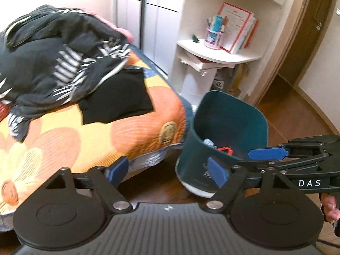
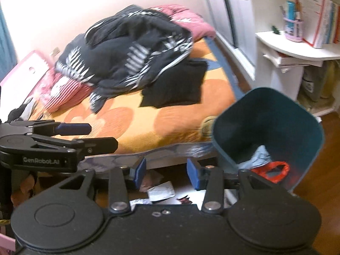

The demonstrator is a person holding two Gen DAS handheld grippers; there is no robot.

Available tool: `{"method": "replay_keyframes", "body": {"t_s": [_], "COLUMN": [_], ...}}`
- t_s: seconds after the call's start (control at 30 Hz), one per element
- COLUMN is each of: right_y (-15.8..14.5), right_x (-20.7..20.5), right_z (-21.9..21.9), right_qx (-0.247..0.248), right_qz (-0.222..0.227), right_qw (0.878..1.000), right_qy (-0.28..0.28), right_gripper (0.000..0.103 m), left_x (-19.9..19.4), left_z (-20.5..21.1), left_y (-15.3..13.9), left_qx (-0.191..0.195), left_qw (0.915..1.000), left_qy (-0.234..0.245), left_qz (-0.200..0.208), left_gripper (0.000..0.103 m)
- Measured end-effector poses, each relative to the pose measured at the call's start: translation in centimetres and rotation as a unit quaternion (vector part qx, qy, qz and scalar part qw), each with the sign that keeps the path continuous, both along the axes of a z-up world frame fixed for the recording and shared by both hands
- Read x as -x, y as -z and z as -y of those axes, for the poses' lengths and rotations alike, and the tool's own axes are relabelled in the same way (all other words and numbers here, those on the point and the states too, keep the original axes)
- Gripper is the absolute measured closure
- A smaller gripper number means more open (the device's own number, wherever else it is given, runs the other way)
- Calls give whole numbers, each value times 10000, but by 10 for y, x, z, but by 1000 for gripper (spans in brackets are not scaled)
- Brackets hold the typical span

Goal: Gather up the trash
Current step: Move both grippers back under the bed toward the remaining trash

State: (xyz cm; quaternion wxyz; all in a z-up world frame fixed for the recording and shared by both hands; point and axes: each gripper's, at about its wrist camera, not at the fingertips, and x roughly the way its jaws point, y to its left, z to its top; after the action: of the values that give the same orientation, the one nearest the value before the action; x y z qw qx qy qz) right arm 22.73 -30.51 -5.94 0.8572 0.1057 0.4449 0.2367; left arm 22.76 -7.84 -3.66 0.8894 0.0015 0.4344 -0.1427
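Left gripper (image 1: 167, 171) fingers wide, nothing between them; right gripper (image 2: 166, 175) the same. Teal bin (image 2: 297, 114) at the bed's (image 2: 148, 125) right corner holds red bag (image 2: 274, 171) and blue wad (image 2: 258, 158). Paper scraps (image 2: 162, 192) on floor below right gripper.

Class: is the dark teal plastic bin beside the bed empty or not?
Not empty: the dark teal plastic bin holds a red bag and pale blue crumpled material.

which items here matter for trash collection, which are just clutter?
Job:
- teal bin
- red bag and blue wad in it
- paper scraps on the floor by the bed

Clutter:
- dark clothes on the bed
- books and pen cup on the shelf
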Motion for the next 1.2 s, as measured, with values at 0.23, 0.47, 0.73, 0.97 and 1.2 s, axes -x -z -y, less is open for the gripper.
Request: {"method": "replay_keyframes", "body": {"t_s": [0.23,0.47,0.73,0.97,1.2], "right_y": [19,66,152,227,293], "right_x": [7,7,-20,-44,-61], "right_z": [-54,-110,-150,-175,-195], "right_qx": [-2,3,235,767,1161], "right_qz": [-130,-423,-951,-1312,-1517], "right_qw": [9985,9934,9896,9820,9724], "right_qy": [-534,-1066,-1050,-1125,-1336], "right_gripper": [56,55,54,54,54], "left_x": [18,13,-6,-24,-46], "left_z": [-54,-114,-169,-189,-193], "left_y": [25,78,170,247,313], "left_qx": [118,196,-99,-587,-889], "left_qw": [9990,9943,9837,9792,9778], "left_qy": [-393,-899,-1479,-1531,-1343], "left_qz": [-164,-538,-1014,-1198,-1343], "left_gripper": [7,4,4,4,4]}}
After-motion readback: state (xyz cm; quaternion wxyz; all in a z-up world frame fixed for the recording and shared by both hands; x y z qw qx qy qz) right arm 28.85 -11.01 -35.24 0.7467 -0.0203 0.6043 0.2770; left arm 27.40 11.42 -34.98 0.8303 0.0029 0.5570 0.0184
